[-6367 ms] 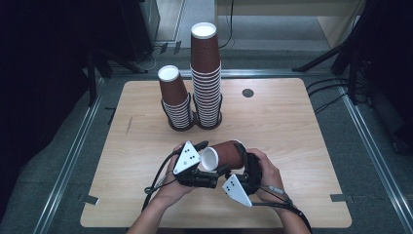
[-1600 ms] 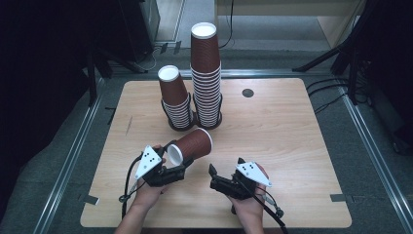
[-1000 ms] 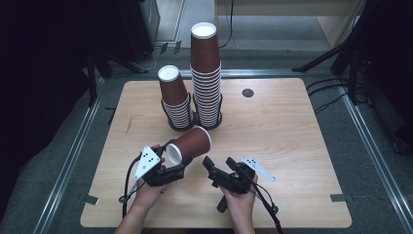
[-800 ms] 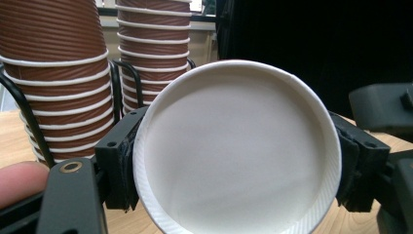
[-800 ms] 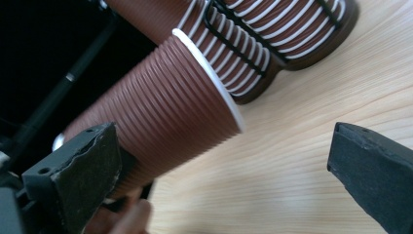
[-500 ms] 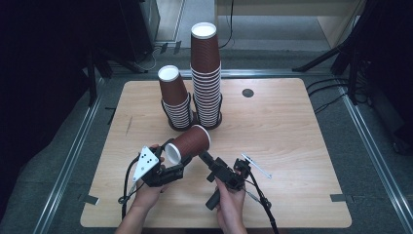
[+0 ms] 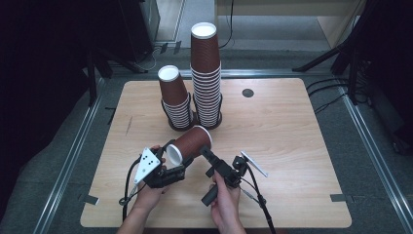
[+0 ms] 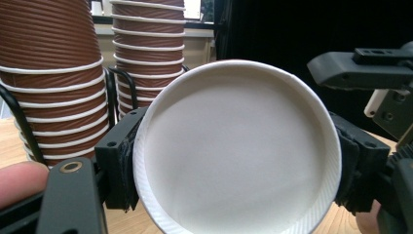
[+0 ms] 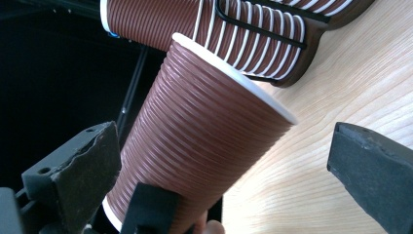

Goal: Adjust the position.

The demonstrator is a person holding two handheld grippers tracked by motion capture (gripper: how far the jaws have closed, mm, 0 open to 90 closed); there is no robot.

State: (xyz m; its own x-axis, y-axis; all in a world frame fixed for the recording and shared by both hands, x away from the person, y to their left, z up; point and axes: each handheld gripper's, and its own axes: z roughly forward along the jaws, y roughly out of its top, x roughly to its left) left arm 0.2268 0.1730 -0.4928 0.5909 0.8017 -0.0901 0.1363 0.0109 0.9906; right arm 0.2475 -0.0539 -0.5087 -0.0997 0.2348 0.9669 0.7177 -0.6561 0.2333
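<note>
The right hand-held gripper [image 7: 203, 152], jaws wide and empty, has swung in beside the brown paper cup [image 7: 190, 144] that the left hand-held gripper [image 7: 171, 165] clamps above the tabletop [image 7: 292, 146], apparently for a handover.

Black left claw [image 7: 174, 165], grey three-cornered plate with dark dots; black right claw [image 7: 207, 155], trailing cable.

Wood table [image 7: 302, 146], grey floor [image 7: 380, 195], dark bkgd.
</note>
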